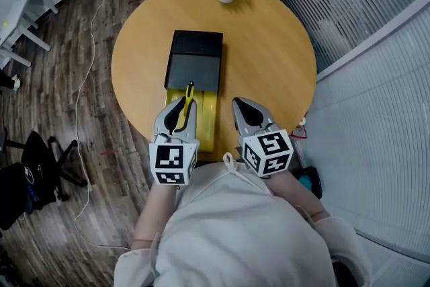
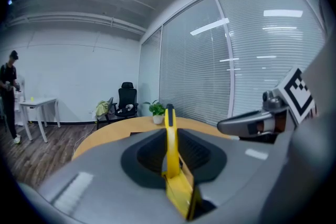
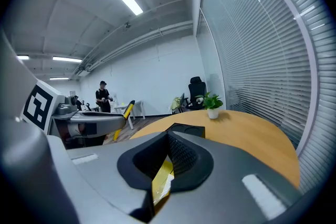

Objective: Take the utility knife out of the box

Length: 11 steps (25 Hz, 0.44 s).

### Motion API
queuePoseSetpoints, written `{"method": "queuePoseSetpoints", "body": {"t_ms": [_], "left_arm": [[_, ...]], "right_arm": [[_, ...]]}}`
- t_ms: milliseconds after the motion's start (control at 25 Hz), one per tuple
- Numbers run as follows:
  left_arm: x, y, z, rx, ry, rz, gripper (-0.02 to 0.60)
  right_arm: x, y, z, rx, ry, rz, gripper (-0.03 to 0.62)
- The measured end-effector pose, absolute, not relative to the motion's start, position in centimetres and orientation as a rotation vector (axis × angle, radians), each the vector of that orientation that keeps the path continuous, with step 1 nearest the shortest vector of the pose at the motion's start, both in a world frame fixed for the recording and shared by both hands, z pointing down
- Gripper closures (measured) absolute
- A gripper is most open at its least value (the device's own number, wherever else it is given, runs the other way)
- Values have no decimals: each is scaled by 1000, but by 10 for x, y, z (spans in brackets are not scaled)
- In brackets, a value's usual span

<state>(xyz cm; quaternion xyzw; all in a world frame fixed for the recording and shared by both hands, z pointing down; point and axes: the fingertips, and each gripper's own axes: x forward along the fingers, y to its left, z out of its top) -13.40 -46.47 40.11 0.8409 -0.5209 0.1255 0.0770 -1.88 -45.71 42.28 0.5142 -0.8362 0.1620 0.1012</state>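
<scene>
- The left claw (image 1: pixel 183 106) pinches the slim yellow utility knife (image 1: pixel 189 93), held over the open box (image 1: pixel 195 44) on the surface (image 1: pixel 269 44).
- The right claw (image 1: pixel 240 104) is pressed together, empty.
- The knife looks light, stiff and slick: grip it mid-body.

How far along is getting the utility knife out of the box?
Mostly done: the yellow and black utility knife is clamped in the left hand-held gripper, apparently lifted above the black and yellow box on the round wooden table. The right hand-held gripper is shut, holding nothing. Left: carry the knife clear and set it down.
</scene>
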Motion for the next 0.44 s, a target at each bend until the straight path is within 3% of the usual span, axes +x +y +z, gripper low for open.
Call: {"method": "queuePoseSetpoints", "body": {"t_ms": [440], "left_arm": [[-125,-472,412,2486,-1546,378,517]], "right_arm": [[-12,-469,427,1529,-2473,487,594]]}}
